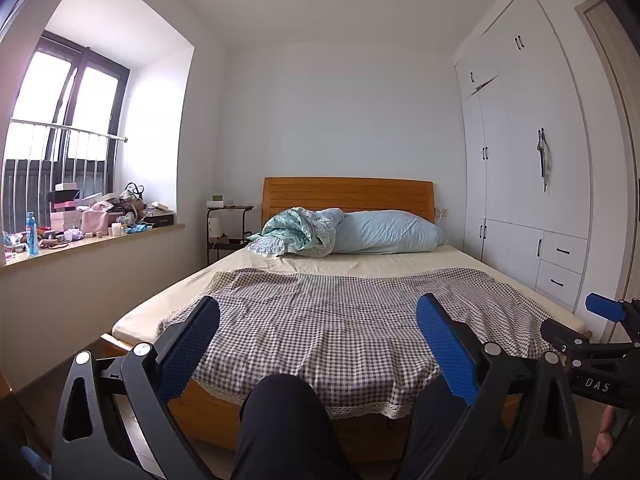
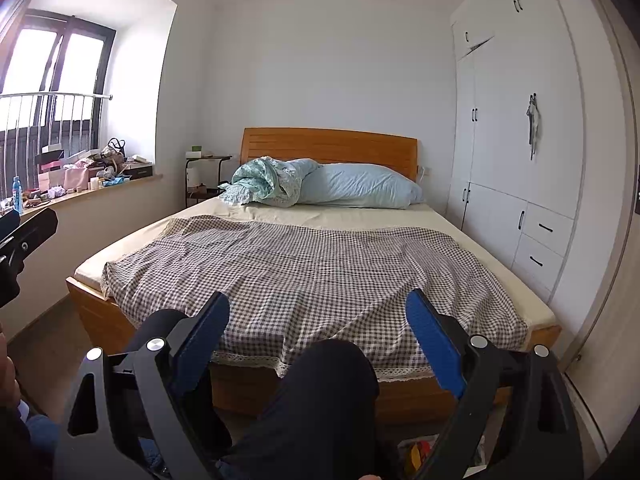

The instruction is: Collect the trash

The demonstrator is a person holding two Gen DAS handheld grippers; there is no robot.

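Observation:
I face a bed with a checked cloth (image 1: pixel 352 320) (image 2: pixel 304 272) from its foot. My left gripper (image 1: pixel 318 312) is open and empty, held above my dark-trousered knee (image 1: pixel 280 412). My right gripper (image 2: pixel 318 308) is open and empty too, above my other knee (image 2: pixel 328 384). The right gripper also shows at the right edge of the left wrist view (image 1: pixel 600 336). A cluttered windowsill (image 1: pixel 80 224) (image 2: pixel 76 180) at the left holds boxes, bags, a blue bottle (image 1: pixel 31 236) and crumpled bits. Some colourful items (image 2: pixel 420 452) lie on the floor by my right leg, partly hidden.
A blue pillow (image 1: pixel 384 232) and bunched quilt (image 1: pixel 296 232) lie at the wooden headboard (image 1: pixel 348 192). A small black side table (image 1: pixel 228 232) stands left of the bed. White wardrobes (image 1: pixel 532 160) line the right wall. A narrow floor strip (image 2: pixel 52 332) runs along the bed's left side.

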